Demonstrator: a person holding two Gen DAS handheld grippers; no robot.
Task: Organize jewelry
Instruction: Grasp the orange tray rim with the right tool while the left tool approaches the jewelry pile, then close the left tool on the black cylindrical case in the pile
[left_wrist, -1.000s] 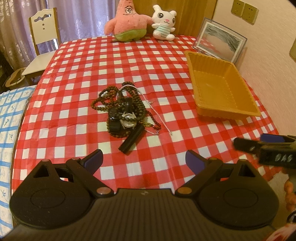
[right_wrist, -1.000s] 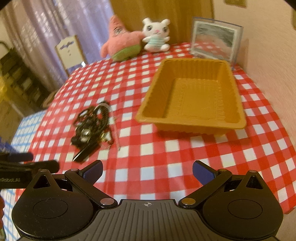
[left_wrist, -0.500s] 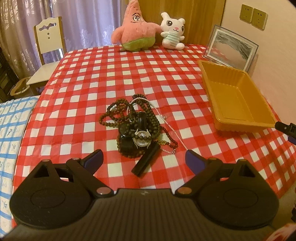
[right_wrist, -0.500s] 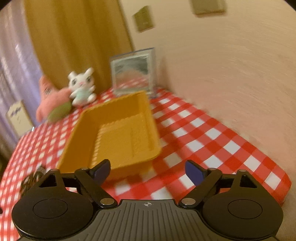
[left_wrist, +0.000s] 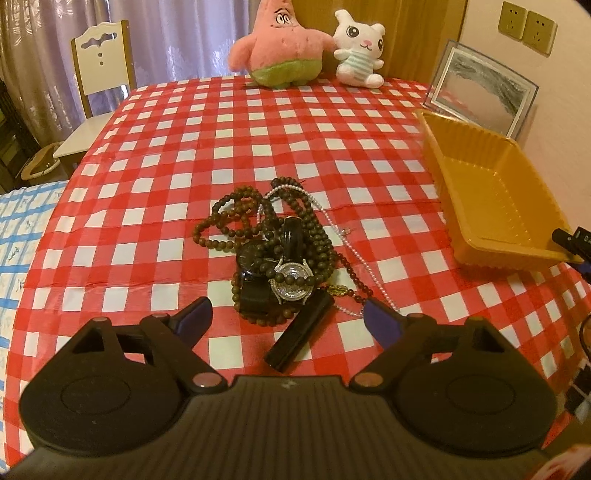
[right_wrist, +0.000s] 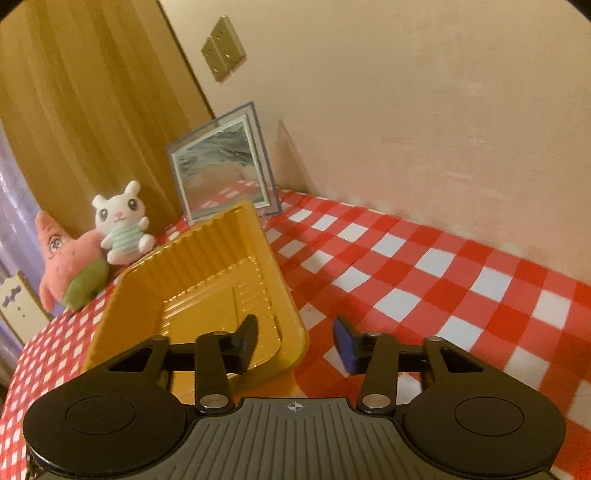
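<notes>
Looking down my left gripper (left_wrist: 286, 319), I see its two blue-tipped fingers spread wide with nothing between them, though they have just narrowed slightly. A tangled jewelry pile (left_wrist: 280, 254) lies on the checked tablecloth (left_wrist: 147, 192) at twelve o'clock from the fingertips, near but untouched. The pile holds brown bead strands (left_wrist: 225, 218), a thin pearl chain (left_wrist: 354, 251), and a sparkly watch (left_wrist: 293, 282) whose black strap (left_wrist: 299, 339) reaches toward me, ending between the fingers. I judge the gripper is held open over the heap to pick one piece out. A yellow tray (left_wrist: 495, 192), empty, sits at two o'clock, well apart from the pile, likely the place the jewelry should go. The tip of my other gripper pokes in at three o'clock, at the tray's near corner.

From my right gripper (right_wrist: 295, 341), the view is tilted. Its jaws have just been closing and stand partway shut, straddling the tray's near corner: the left finger (right_wrist: 245, 341) is inside the tray (right_wrist: 192, 280) and the right finger (right_wrist: 347, 347) outside over the cloth. The pads do not press the wall yet. I judge this hand means to steady the tray. This view shows the tray's ribbed floor close up, but no jewelry; only the left view shows that.
</notes>
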